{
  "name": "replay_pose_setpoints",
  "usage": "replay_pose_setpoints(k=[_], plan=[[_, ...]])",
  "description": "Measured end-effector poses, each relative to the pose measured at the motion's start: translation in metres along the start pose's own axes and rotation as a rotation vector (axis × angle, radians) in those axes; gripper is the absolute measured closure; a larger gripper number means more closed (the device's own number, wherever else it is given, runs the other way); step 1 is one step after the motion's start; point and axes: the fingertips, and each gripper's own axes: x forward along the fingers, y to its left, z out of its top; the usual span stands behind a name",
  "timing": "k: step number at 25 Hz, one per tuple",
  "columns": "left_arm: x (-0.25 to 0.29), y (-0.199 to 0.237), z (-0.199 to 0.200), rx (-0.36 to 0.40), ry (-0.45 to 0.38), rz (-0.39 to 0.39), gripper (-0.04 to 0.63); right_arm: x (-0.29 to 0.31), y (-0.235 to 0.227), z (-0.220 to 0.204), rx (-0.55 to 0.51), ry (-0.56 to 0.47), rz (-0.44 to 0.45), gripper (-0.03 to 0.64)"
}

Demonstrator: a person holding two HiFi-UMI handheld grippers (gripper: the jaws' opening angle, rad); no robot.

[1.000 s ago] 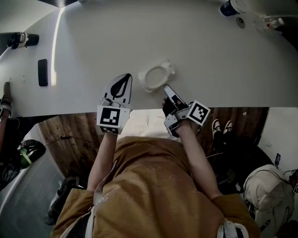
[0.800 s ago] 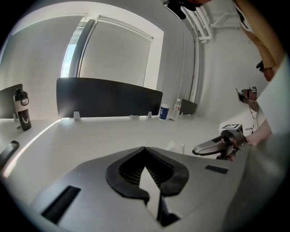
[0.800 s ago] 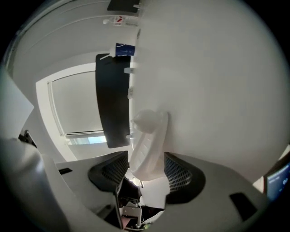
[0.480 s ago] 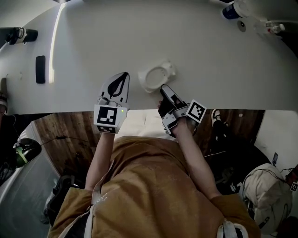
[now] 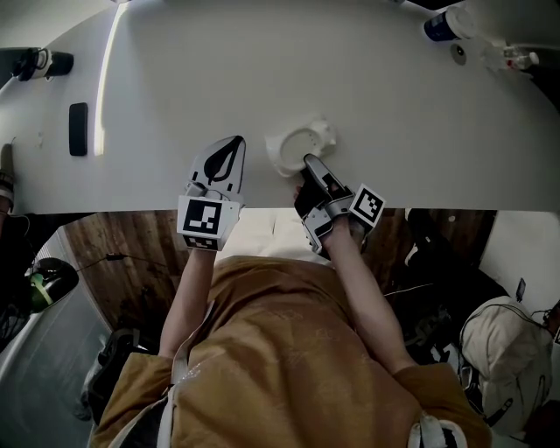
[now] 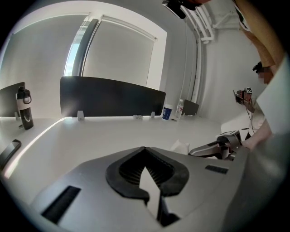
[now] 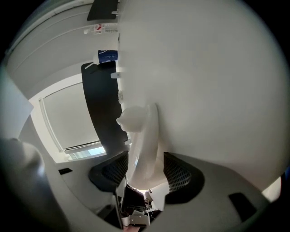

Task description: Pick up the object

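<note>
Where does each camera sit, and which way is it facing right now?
Head view: on the person's head, looking down at the table, white object, left gripper and right gripper; forearms and torso show.
Left gripper view: on the left gripper, facing across the table toward a dark screen; its shut jaws show.
Right gripper view: on the right gripper, turned sideways, facing along the tabletop; its jaws, just opened, flank the object without gripping.
Shared: all three show the white object.

A white table point(image 5: 262, 70) bears a flat black slab point(image 5: 78, 129) and a blue-labelled bottle point(image 5: 440, 24).
</note>
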Motion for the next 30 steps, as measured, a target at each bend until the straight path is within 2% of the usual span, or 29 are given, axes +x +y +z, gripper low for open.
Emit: replay_pose_setpoints(k=[12, 18, 20, 25, 26, 28, 30], plan=[[0.014, 0.007, 0.002, 0.004, 0.021, -0.018, 0.589, 0.014, 0.003, 0.006, 0.027, 0.007, 0.001, 0.385], [0.017, 0.008, 0.007, -0.006, 0.014, -0.035, 0.589, 0.014, 0.007, 0.007, 0.027, -0.02, 0.003, 0.385], [0.017, 0.011, 0.008, -0.021, 0.007, -0.032, 0.589, 0.016, 0.007, 0.004, 0.032, -0.012, 0.0, 0.385], [0.017, 0.01, 0.01, 0.004, 0.009, -0.056, 0.589, 0.019, 0.009, -0.001, 0.034, 0.022, -0.015, 0.388], [0.017, 0.009, 0.011, 0.0, 0.013, -0.062, 0.589, 0.019, 0.007, -0.001, 0.022, 0.018, -0.031, 0.392], [0.019, 0.012, 0.01, -0.012, 0.017, -0.064, 0.589, 0.022, 0.002, 0.0, 0.001, 0.007, -0.064, 0.449], [0.021, 0.019, 0.005, -0.017, 0.017, -0.046, 0.589, 0.026, -0.001, 0.001, -0.002, 0.01, -0.074, 0.451]])
